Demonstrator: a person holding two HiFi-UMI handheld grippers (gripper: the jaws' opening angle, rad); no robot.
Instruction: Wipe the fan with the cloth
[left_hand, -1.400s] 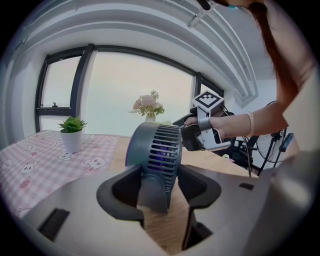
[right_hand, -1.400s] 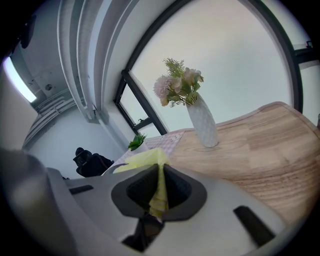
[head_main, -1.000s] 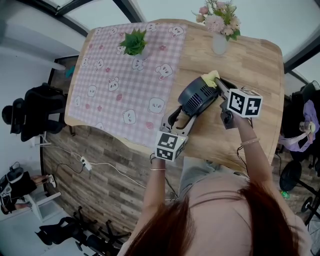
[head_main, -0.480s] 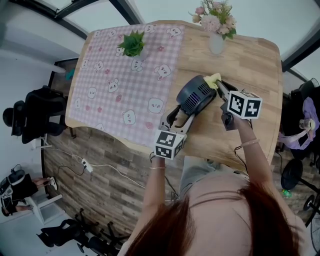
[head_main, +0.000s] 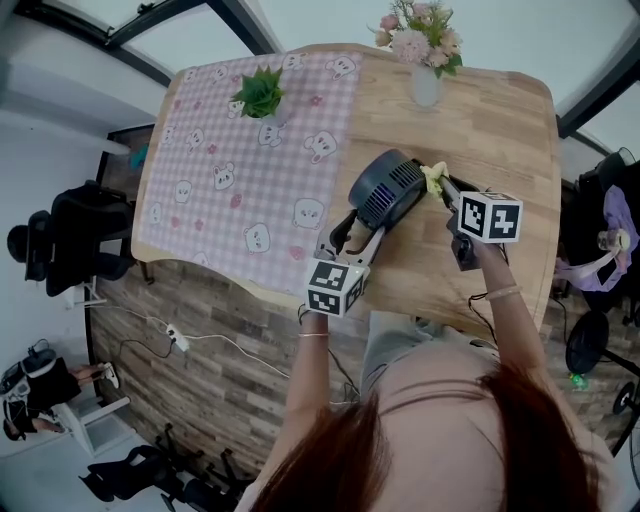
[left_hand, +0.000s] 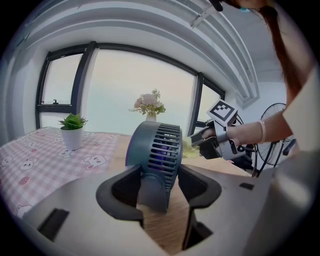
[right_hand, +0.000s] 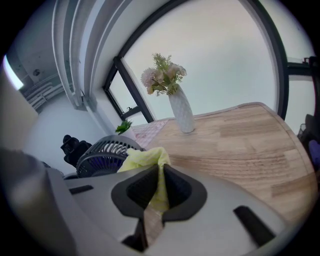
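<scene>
Fan sits mid-worktop, just right of the pink check tablecloth, with its grille tilted up.

Left hand-held gripper is clamped on the fan's stand, one jaw each side of the stem under the head. Right hand-held gripper is pinched shut on a yellow cloth. The bunched end pokes out past the jaws at the fan's right rim. It probably touches, but the head view is too small to confirm.

Handling:
- Fan: small plastic desk unit, so I'd judge it light with a rigid shell.
- The grille bars are thin and could flex or snag the cloth.
- The housing is smooth and likely slippery, so hold it by the stem, not the grille.
- Being light, it would skid or tip under a wiping push, so the left hold does real work.
- Cloth: soft, limp and thin. Pinch it near the fold so the wad stays proud of the jaw tips, or hard plastic meets the grille.

Containers:
- White vase at the far edge holds a pink-and-white flower bunch.
- Small white pot on the tablecloth, far left, holds a green plant.
- Both stand well apart from the fan.
</scene>
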